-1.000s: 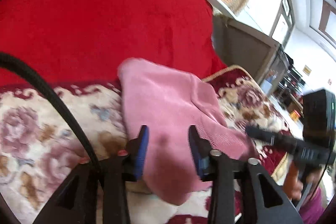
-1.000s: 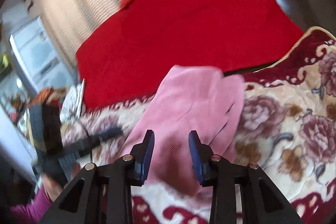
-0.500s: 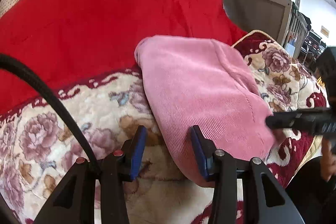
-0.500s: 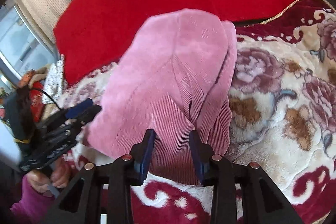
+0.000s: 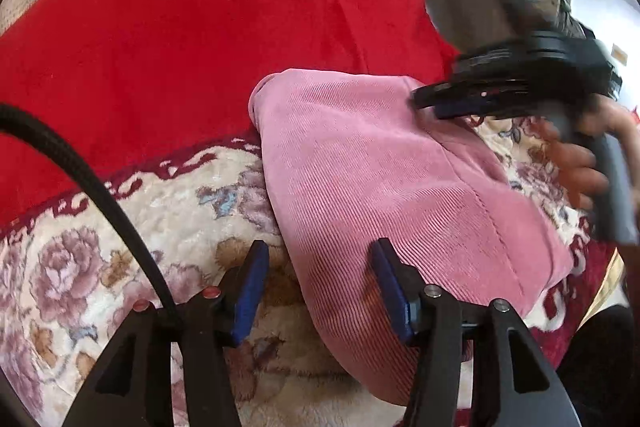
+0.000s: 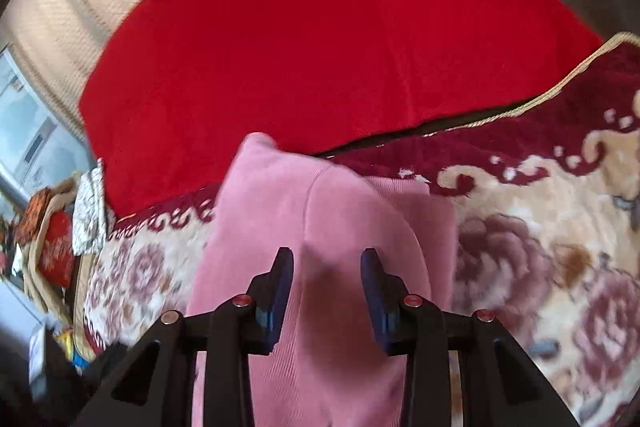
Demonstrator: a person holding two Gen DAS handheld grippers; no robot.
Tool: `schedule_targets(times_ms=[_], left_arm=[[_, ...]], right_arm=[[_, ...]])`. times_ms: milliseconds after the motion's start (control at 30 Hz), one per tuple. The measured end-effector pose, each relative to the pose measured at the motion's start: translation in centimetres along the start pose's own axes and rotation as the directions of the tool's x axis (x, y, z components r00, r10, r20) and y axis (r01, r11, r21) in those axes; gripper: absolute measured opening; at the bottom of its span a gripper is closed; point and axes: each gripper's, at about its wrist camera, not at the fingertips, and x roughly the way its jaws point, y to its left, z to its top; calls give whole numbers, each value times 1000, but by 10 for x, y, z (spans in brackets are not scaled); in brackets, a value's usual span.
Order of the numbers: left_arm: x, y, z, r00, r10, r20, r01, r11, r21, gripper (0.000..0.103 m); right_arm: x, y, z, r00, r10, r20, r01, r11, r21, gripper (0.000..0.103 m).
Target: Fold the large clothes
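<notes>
Garment: the pink ribbed corduroy garment lies in a folded, padded bundle on the cream floral plush blanket with dark red border, its far end touching the plain red velvet cover behind it.

Left claw: our left claw hovers over the bundle's near left edge. Its jaws have just been opening, and the blue pads stand apart; cloth lies between them, but they do not press on it, so we read this claw as released.

Right claw: from its own camera our right claw sits low over the middle of the bundle, pads parted with pink cloth showing in the gap. No pinch is visible, so we take it as released too. In the left view it is a blurred black shape at the far right corner of the garment, carried by a hand.

Step in hand: we judge the fold is nearly done and we are tidying the bundle.

Doing it well: we should press and smooth from the centre outward, keep the layered edges aligned, and avoid snagging the ribbed cloth with a pad tip.

Risk: the soft blanket could let the bundle slide or spring open when nudged sideways.
</notes>
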Motion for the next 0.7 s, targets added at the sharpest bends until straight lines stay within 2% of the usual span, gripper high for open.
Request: schedule_targets(times_ms=[100, 133, 200, 267, 400, 500, 600, 700], left_arm=[[4, -4, -2, 1000, 4, 1, -4, 1000, 12, 56], [5, -3, -1, 1000, -1, 2, 1, 1000, 6, 56], [4, 2, -1, 1000, -24, 7, 24, 999, -25, 58], [2, 7, -1, 1000, -27, 12, 28, 998, -62, 64], [-8, 15, 4, 999, -36, -2, 36, 995, -98, 65], [-22, 23, 6, 998, -40, 43, 46, 990, -135, 65], [-30, 22, 4, 999, 7, 45, -1, 992, -126, 65], [-24, 13, -2, 1000, 6, 9, -5, 995, -99, 65]], right_arm=[[55, -11, 7, 993, -54, -108, 56, 998, 15, 37], [67, -14, 7, 991, -55, -125, 57, 998, 17, 37], [66, -15, 9, 993, -43, -108, 46, 999, 29, 37], [54, -15, 7, 996, -33, -88, 36, 999, 40, 36], [3, -11, -10, 999, 34, -9, -34, 999, 35, 37], [-34, 3, -35, 998, 60, 25, -60, 998, -25, 37], [-60, 18, -65, 995, 92, 33, -89, 992, -86, 37], [-68, 30, -95, 995, 91, 33, -87, 989, -121, 37]])
